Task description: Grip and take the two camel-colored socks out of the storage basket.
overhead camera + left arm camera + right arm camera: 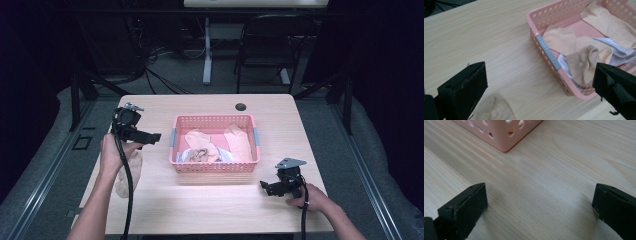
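- Blocky black jaws of the left gripper [539,92] stand spread wide and empty above pale wood-grain table [165,210], with a soft tan sock [494,110] lying flat below them, just left of the basket.
- Perforated pink plastic basket [215,167] sits mid-table, holding crumpled peach, beige and white socks [200,150].
- Right gripper [539,210] rests low near the basket's rounded corner, jaws parted, gripping nothing.

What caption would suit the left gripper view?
Open left gripper above a wooden table, facing a pink basket of socks.
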Demonstrator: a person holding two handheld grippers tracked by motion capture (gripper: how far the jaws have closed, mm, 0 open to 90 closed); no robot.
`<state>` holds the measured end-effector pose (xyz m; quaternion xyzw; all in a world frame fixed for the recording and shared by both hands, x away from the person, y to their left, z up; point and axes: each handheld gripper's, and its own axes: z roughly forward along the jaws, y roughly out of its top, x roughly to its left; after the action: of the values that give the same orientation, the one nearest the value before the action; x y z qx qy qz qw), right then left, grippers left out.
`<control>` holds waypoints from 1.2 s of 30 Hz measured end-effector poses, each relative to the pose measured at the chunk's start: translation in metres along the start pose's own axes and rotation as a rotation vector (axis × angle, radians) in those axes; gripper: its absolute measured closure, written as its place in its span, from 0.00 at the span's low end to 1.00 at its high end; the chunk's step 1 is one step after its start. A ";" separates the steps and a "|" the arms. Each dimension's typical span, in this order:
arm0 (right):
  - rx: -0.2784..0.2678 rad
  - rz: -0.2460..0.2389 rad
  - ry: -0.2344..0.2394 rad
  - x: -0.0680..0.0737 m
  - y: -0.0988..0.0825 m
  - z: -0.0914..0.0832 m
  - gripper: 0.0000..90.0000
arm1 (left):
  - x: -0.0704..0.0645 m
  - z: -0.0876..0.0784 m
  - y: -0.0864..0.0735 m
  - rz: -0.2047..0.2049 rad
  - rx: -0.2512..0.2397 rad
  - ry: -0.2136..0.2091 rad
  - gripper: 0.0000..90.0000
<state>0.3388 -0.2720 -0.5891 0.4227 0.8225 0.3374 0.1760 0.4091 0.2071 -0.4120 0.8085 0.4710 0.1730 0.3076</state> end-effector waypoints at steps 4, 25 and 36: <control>-0.002 0.005 0.000 0.000 0.000 0.000 0.00 | -0.010 0.006 0.011 0.025 0.001 -0.012 0.00; 0.000 0.000 0.000 0.000 0.000 0.000 0.00 | -0.061 0.063 0.039 0.116 0.111 -0.116 0.07; 0.000 0.000 0.000 0.000 0.000 0.000 0.00 | -0.082 0.101 0.028 0.148 0.205 -0.150 0.28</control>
<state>0.3388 -0.2720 -0.5891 0.4227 0.8226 0.3374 0.1758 0.4440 0.0918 -0.4685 0.8788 0.4009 0.0854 0.2443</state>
